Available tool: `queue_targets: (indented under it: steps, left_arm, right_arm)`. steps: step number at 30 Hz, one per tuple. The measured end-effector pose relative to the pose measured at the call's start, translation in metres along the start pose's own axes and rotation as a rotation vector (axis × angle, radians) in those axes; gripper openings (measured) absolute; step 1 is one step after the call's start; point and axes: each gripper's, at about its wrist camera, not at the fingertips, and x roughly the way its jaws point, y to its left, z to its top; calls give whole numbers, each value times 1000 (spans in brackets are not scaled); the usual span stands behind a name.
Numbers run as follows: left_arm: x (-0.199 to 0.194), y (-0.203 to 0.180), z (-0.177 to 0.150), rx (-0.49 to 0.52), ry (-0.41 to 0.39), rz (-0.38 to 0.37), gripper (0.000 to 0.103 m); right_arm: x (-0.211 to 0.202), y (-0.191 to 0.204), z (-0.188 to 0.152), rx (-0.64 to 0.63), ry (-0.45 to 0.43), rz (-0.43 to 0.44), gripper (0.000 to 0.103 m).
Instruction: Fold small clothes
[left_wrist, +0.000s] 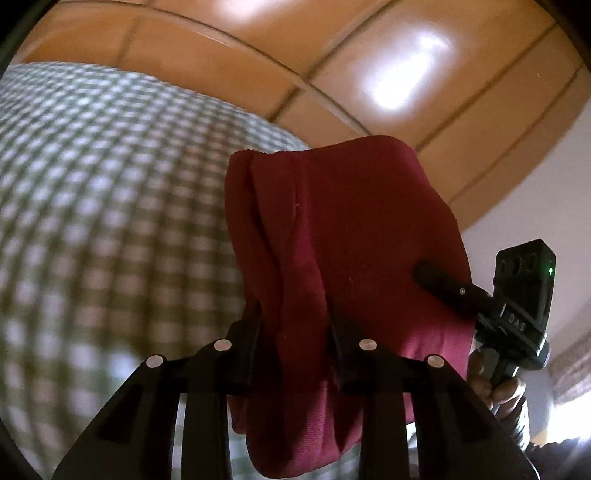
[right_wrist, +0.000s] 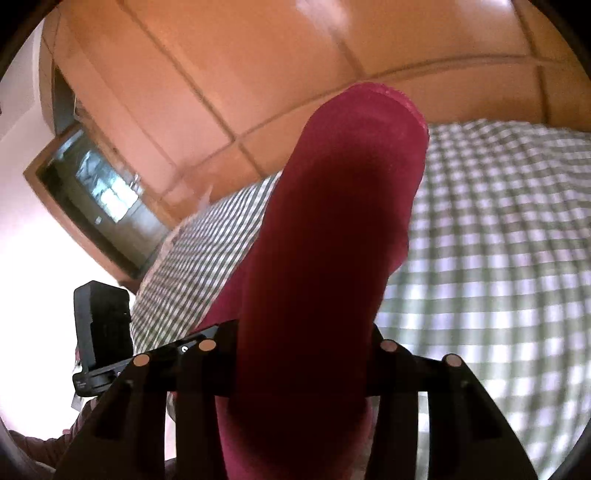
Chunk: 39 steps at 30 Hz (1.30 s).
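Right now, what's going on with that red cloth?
Left gripper and right gripper both clamped on it. Red garment lifted above checkered sheet. Nothing blocking.

The cloth (right_wrist: 325, 258) is hiding the right gripper's (right_wrist: 303, 354) fingertips; the checked sheet (left_wrist: 110, 221) beside the cloth is blurring.

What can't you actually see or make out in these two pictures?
- Left view: the red cloth's lower end runs behind the left gripper and off the bottom edge.
- Right view: the right gripper's fingertips are hidden by the cloth.
- Both views: the checked sheet is motion-blurred; its weave is unreadable.
- What kind of garment the cloth is: cannot tell.
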Motion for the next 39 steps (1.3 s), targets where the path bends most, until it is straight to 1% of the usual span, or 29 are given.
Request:
queue_targets:
  steps: [3,7,9,11,13,14,15,16,17,18,19,22,24,25,27,28,29,30,31,32,33,34,35,36,38,39]
  left_arm:
    - [29,-39,11,75,39,-41,29]
    - [71,-98,23,210,81,-76,29]
    - [99,-124,27,257,115,-84,29]
    - [128,-146,26,320,149,-55,29]
    - [154,-161,21,387,188,0,29]
    - [174,-164,16,417,231,53,29]
    - [187,-164,11,430,257,88,30]
    - [195,-163,7,438,266,106,32]
    - [199,-162,4,446,256,109,36]
    - [199,-161,3,455,240,114,37]
    - [198,-160,3,462,226,122,37]
    - [186,-162,-4,454,193,133,37]
    - [176,-162,-11,467,168,145,37]
    - [172,-159,-13,468,153,150,37]
    - [161,-153,-17,462,127,171,37]
    - [159,-148,-19,458,112,192,37]
    - [162,-146,-18,460,105,209,37]
    - [164,-144,-18,468,98,232,37]
    - [164,-141,-16,475,96,257,37]
    - [163,-137,-15,473,97,274,37]
    - [165,-133,-11,463,107,277,37]
    - [166,-131,-9,453,113,274,37]
    - [167,-128,-7,426,124,272,38]
    - [166,-127,-5,402,127,271,38]
    - [163,-129,-5,392,121,276,38]
    - [159,-130,-6,385,113,276,41]
  right_arm:
    - [-32,-20,2,27,-65,-50,43]
    - [-75,-67,1,122,-160,-154,43]
    - [-85,-88,-3,166,-181,-199,43]
    - [-90,-117,-9,222,-193,-262,44]
    - [-88,-149,-20,285,-154,-321,47]
    - [-84,-160,-25,315,-127,-348,52]
    - [-77,-172,-34,353,-92,-379,61]
    - [-78,-179,-41,362,-84,-386,64]
    - [-81,-179,-45,361,-98,-396,71]
    - [-86,-177,-47,349,-109,-419,82]
    - [-94,-172,-47,320,-124,-460,83]
    - [-118,-155,-41,252,-183,-543,81]
    - [-130,-140,-33,218,-224,-553,74]
    - [-133,-129,-29,192,-245,-544,73]
    - [-130,-124,-23,166,-252,-529,72]
    - [-120,-121,-20,155,-233,-512,71]
    - [-111,-127,-12,156,-212,-504,69]
    - [-94,-131,-8,160,-161,-493,68]
    - [-79,-135,-9,158,-121,-502,68]
    - [-57,-141,-12,146,-69,-549,68]
    - [-46,-147,-13,140,-39,-571,69]
    - [-32,-153,-18,127,-34,-597,70]
    - [-30,-153,-20,114,-62,-603,72]
    - [-31,-154,-21,120,-65,-603,73]
    - [-38,-155,-24,150,-71,-596,73]
    - [-40,-155,-25,154,-72,-598,73]
